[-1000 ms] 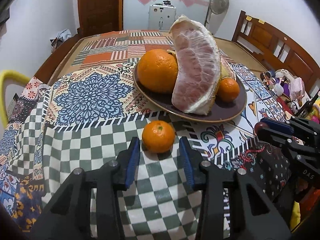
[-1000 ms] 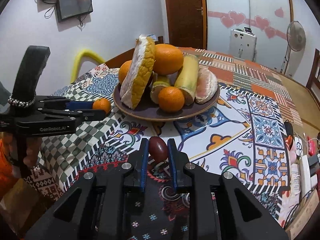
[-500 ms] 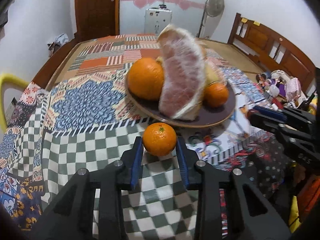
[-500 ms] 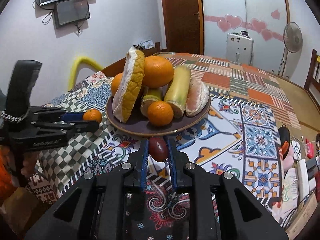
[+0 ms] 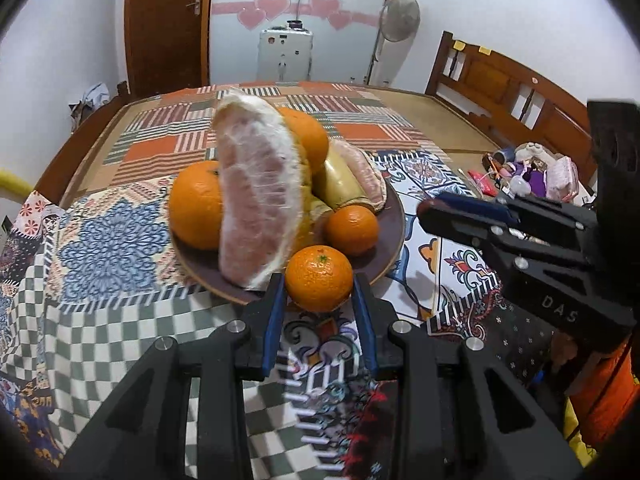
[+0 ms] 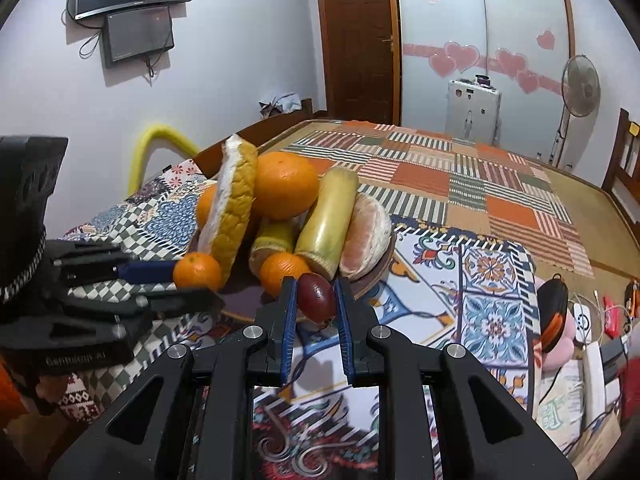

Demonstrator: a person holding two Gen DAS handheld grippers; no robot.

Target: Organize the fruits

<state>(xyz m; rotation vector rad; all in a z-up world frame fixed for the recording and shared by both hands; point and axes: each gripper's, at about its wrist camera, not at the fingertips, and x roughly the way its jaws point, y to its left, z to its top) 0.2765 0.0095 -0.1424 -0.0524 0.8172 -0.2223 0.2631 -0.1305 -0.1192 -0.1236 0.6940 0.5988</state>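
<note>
My left gripper [image 5: 319, 286] is shut on a small mandarin [image 5: 319, 278] and holds it above the table, at the near rim of the brown plate [image 5: 390, 240]. The plate holds a pomelo wedge [image 5: 258, 200], two oranges, another mandarin [image 5: 351, 230], a banana and a peeled segment. My right gripper [image 6: 316, 296] is shut on a dark red fruit [image 6: 316, 296] at the plate's near edge [image 6: 372, 274]. The left gripper's mandarin also shows in the right wrist view [image 6: 197, 271]. The right gripper shows from the side in the left wrist view [image 5: 444, 216].
A patterned patchwork cloth [image 5: 104, 240] covers the table. Small toys and clutter [image 5: 532, 176] lie off the table's right side. A yellow chair back [image 6: 156, 144] stands at the far left edge. A wooden bench [image 5: 500, 80] and a fan [image 5: 398, 16] stand behind.
My left gripper closed on the small mandarin, lifted it off the checkered cloth and moved it to the plate's rim. My right gripper carried the dark red fruit closer to the plate.
</note>
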